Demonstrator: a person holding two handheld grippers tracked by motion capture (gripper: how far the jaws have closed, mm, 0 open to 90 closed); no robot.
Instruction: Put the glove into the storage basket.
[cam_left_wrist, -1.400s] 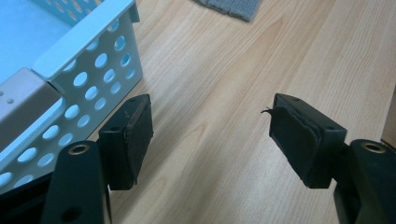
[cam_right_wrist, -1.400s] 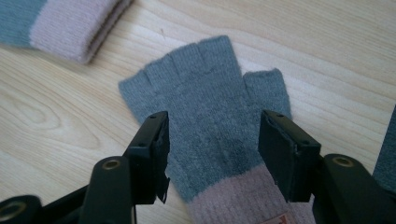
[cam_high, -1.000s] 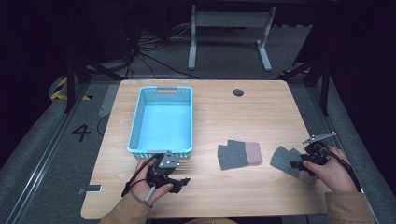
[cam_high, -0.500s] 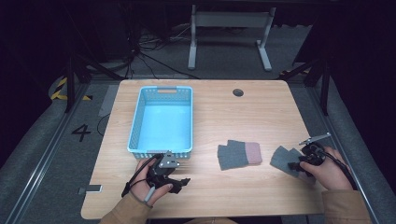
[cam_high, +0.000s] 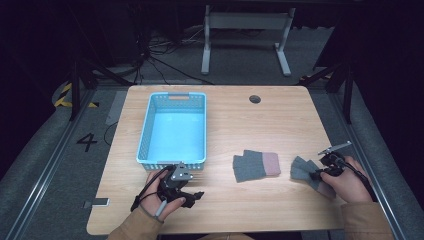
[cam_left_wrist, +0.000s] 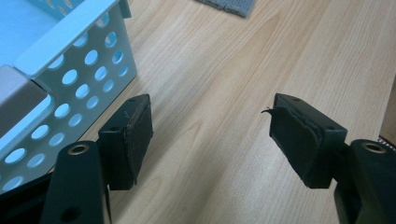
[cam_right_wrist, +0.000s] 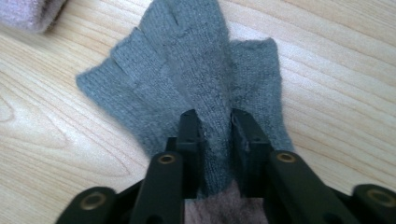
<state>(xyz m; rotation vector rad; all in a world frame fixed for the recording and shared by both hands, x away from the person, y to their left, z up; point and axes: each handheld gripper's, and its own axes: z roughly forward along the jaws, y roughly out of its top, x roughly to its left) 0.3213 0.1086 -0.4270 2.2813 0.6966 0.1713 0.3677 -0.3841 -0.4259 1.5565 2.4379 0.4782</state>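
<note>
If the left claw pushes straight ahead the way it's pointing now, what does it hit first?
Probably nothing soon: the open left claw faces bare table. The blue basket sits off to one side, and a grey glove lies far ahead, though depth is unclear.

dark room, wooden table (cam_high: 235, 107), grey floor (cam_high: 45, 165).

A pale wooden table (cam_high: 235, 117) with a round cable hole carried a light-blue perforated plastic basket (cam_high: 172, 128) at its left, and two grey knitted fingerless gloves, one pink-cuffed (cam_high: 256, 165), one (cam_high: 303, 169) near the right edge.
</note>
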